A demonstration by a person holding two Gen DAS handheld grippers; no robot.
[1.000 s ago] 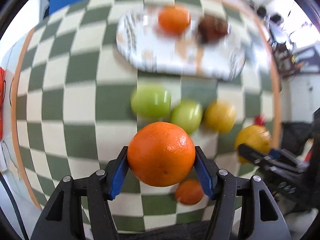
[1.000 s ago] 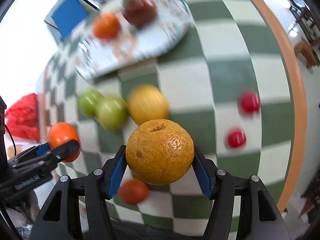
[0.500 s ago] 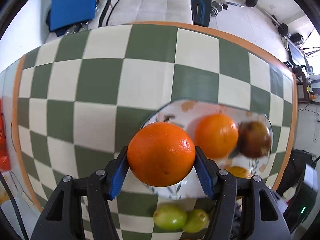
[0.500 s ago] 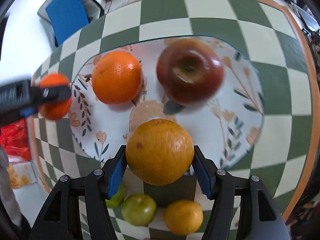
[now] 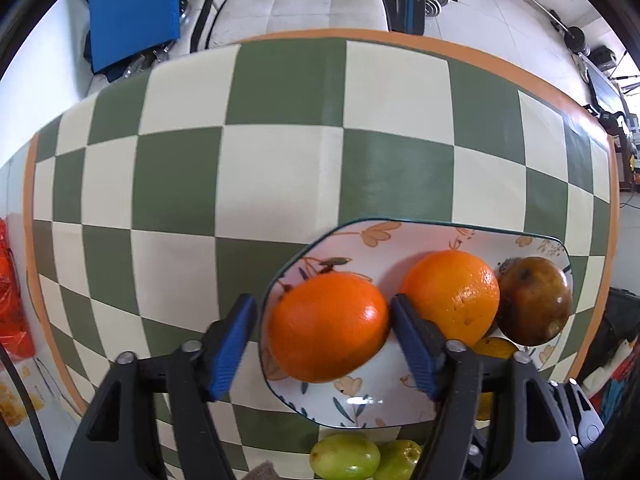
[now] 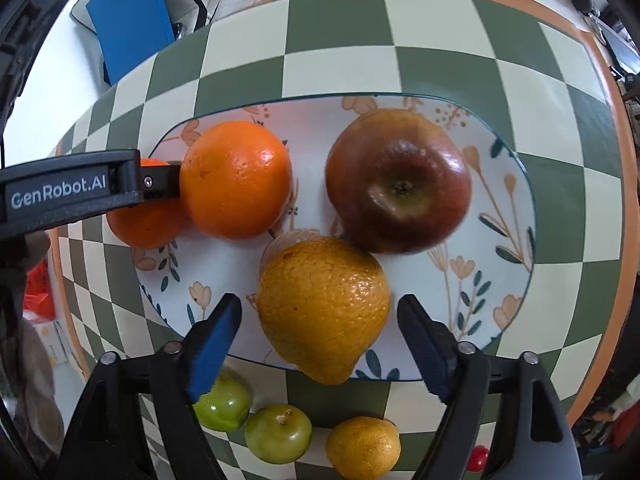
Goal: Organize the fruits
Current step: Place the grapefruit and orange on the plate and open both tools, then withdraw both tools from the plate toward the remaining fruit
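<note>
Jaws spread on both grippers, nothing clamped. Right gripper (image 6: 320, 344): blue pads clear of the yellow-orange citrus (image 6: 322, 308) on both sides; it sits at the plate's (image 6: 516, 248) near rim, bottom end overhanging the edge. Left gripper (image 5: 322, 340): gap visible on the left pad, right pad at or near the skin of the small orange (image 5: 328, 326), which rests on the plate's left end, by the rim.

Behind them on the plate: bigger orange (image 6: 236, 180) and a dark red apple (image 6: 396, 180), apple touching the citrus.

Off the plate, near side on the checkered surface (image 5: 280, 176): two green fruits (image 6: 278, 434) and a small yellow citrus (image 6: 362, 448).

Judgement: release step. Back both grippers straight out along the finger axis, no sideways drift. Both fruits sit near the rim, so a pad brush could roll them off. Check the overhanging citrus settles before leaving.
</note>
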